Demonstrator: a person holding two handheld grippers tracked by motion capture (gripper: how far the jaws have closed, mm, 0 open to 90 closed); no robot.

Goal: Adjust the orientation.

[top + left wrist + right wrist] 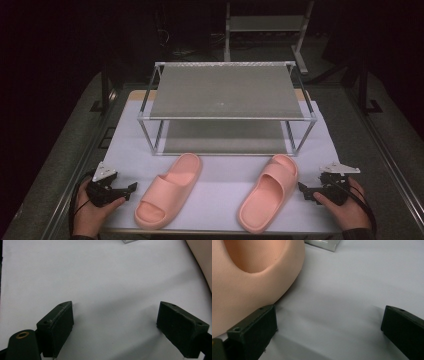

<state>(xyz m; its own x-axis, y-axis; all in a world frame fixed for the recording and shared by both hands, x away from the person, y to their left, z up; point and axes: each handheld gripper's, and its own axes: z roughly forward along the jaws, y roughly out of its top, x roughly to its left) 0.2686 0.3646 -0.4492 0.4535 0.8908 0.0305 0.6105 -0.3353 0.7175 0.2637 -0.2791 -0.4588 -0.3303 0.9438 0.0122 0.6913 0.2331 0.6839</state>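
Two pink slide sandals lie on the white table top (220,175). One sandal (170,195) is left of centre, the other sandal (270,192) right of centre. My left gripper (129,192) rests at the front left, a little left of the first sandal, open with only bare table between its jaws (115,322). That sandal's edge (202,262) shows at the right of the left gripper view. My right gripper (303,191) sits at the front right, open, its tips close beside the second sandal (254,272); nothing is between its jaws (329,325).
A two-tier metal rack (227,90) with grey shelves stands at the back of the table, its front legs just behind the sandals. A rack foot (322,245) shows in the right gripper view. The table's front edge runs just below the sandals.
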